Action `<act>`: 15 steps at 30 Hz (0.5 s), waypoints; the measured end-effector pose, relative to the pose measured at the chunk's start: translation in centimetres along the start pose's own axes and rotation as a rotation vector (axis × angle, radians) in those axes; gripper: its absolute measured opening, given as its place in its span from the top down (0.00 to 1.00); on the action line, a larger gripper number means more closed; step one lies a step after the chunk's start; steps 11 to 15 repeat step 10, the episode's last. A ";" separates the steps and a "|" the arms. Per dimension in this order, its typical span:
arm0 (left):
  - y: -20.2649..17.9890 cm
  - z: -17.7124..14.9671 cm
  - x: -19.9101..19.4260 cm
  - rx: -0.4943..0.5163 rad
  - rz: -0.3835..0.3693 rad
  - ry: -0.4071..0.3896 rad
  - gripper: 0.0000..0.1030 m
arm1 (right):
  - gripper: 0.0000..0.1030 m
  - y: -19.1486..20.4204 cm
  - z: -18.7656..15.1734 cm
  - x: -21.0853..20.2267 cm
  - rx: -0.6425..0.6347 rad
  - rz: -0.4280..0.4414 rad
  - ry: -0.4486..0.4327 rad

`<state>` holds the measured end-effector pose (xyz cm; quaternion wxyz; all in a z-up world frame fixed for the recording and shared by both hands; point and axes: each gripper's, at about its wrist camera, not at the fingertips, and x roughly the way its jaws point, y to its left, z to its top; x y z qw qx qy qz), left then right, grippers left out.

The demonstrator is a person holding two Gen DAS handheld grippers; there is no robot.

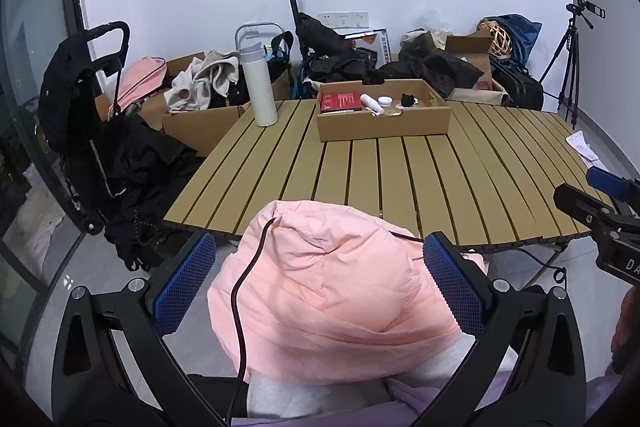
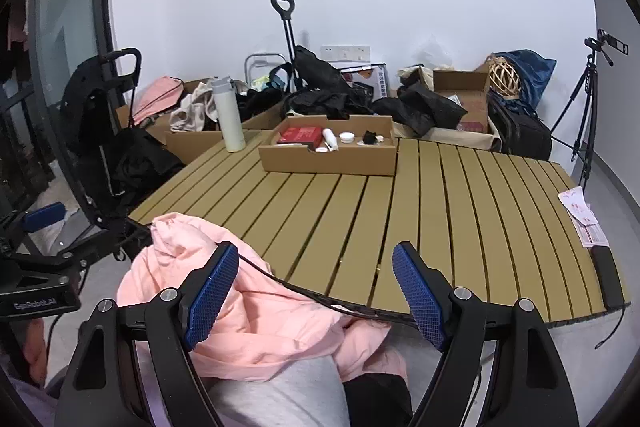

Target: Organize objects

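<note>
Left hand-held gripper [image 1: 320, 283]: jaws standing wide, released, pink jacket [image 1: 332, 287] bulging between the pads without being pinched. Right hand-held gripper [image 2: 316, 295]: likewise released, nothing gripped. Jacket is lying over the worktop's [image 2: 400, 195] near edge. Box [image 2: 328, 151] is sitting at the worktop's far side, white bottle [image 2: 229, 115] standing left of it.

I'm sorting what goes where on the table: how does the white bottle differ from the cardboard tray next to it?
The white bottle stands tall, narrow and upright; the cardboard tray is low, wide and flat. The bottle is capped shut, while the tray is open-topped and holds small items, including a red box. The bottle is white; the tray is brown. Both stand at the far side of the slatted table, apart from each other.
</note>
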<state>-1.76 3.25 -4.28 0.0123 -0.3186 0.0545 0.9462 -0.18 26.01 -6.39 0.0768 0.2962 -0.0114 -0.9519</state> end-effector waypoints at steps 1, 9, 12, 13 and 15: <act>0.2 0.0 0.3 -0.002 -0.001 0.008 0.00 | 0.20 0.0 -0.1 0.2 -0.001 -0.004 0.005; 0.1 0.2 4.0 0.032 -0.026 0.091 0.00 | 0.20 -0.8 -0.7 2.7 0.001 -0.020 0.058; -0.1 0.3 4.6 0.048 -0.040 0.106 0.00 | 0.20 -1.0 -0.8 3.4 0.002 -0.023 0.073; -0.1 0.3 4.6 0.048 -0.040 0.106 0.00 | 0.20 -1.0 -0.8 3.4 0.002 -0.023 0.073; -0.1 0.3 4.6 0.048 -0.040 0.106 0.00 | 0.20 -1.0 -0.8 3.4 0.002 -0.023 0.073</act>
